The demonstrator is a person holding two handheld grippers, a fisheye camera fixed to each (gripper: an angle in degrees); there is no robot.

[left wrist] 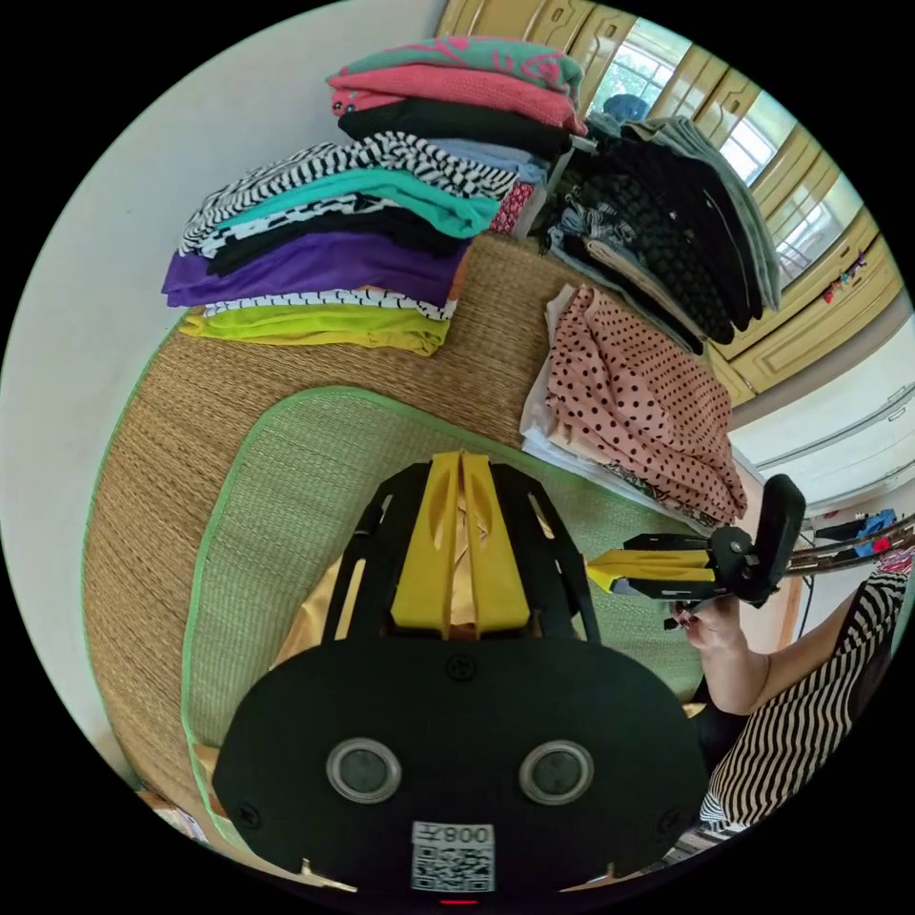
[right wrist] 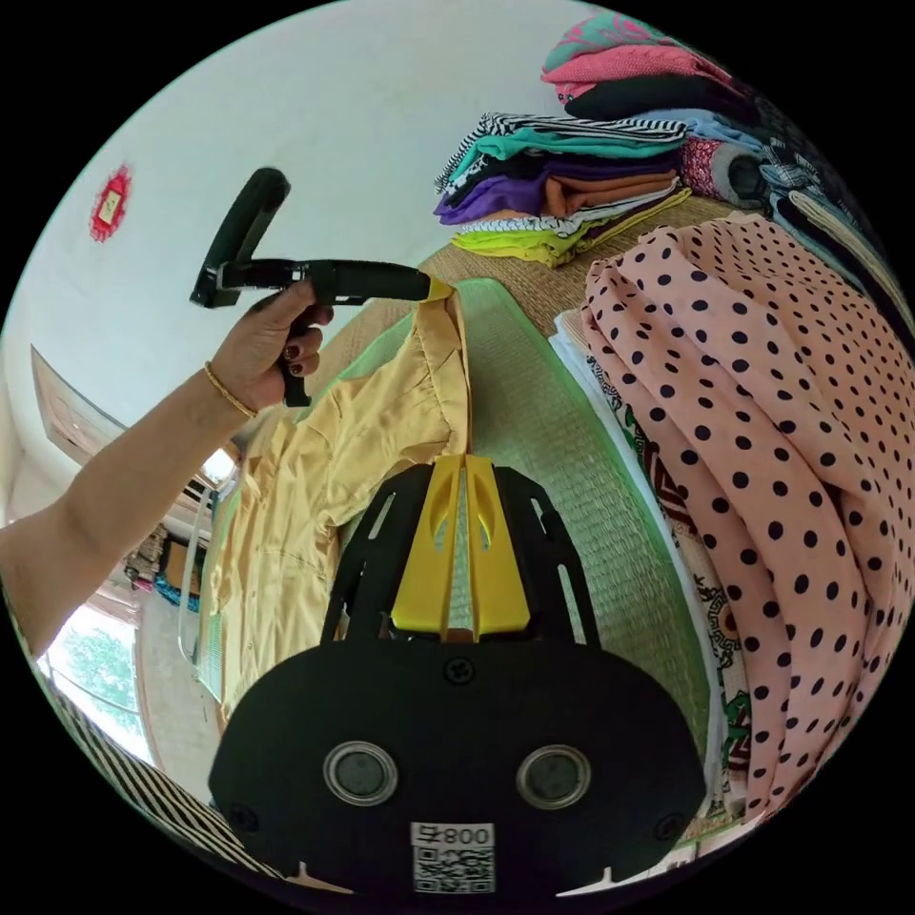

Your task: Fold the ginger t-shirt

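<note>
Two grippers with yellow jaws and black bodies are at work. The left gripper [left wrist: 461, 462] has its jaws squeezed together on a fold of the ginger t-shirt [right wrist: 315, 477], a soft yellow-orange cloth. In the right gripper view this same gripper [right wrist: 434, 286] is held up by a hand [right wrist: 262, 348] and lifts one corner of the shirt off the mat, while the rest hangs down and lies along the mat's edge. The right gripper [right wrist: 464, 464] has its jaws nearly closed with a thin gap between them, and nothing is in them. In the left gripper view it [left wrist: 596, 572] sits off to the side, held by the other hand [left wrist: 710, 624], beside a black-and-white striped sleeve [left wrist: 810, 705].

One green woven mat [left wrist: 286, 496] lies on top of one bigger brown straw mat [left wrist: 143, 496]. Three heaps of clothes sit around it: a tall stack of folded bright clothes [left wrist: 362, 248] by the white wall [left wrist: 105, 238], a dark heap [left wrist: 667, 219], and a pink cloth with black dots [left wrist: 639, 400] on a low pile. Yellow-framed windows [left wrist: 791, 191] are behind the heaps.
</note>
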